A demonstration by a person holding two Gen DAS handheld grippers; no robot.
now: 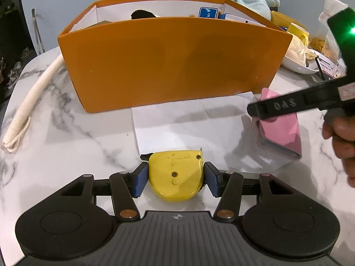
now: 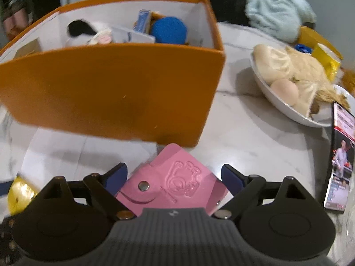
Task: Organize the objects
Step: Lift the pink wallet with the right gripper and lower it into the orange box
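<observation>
Both grippers straddled items we had not boxed: left gripper [image 1: 175, 180] clamped on the yellow plastic tape measure [image 1: 175, 175], right gripper [image 2: 174, 178] spread round the pink leather pouch [image 2: 173, 184], beside the part-filled orange cardboard box [image 1: 173, 59] mid-table.

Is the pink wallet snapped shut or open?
Shut: the pink wallet's flap lies flat, its metal snap pressed down.

My left tongs [image 1: 175, 178] sit around the tape measure [image 1: 175, 175] on the table [image 1: 66, 146], paper [image 1: 177, 124] just beyond it, the box [image 1: 173, 62] behind that. A rope [image 1: 31, 102] lies left of the box. My right tongs [image 2: 174, 177] straddle the wallet [image 2: 175, 177] at the box's right corner; bowl [image 2: 286, 108] and phone [image 2: 339, 159] lie further right.
</observation>
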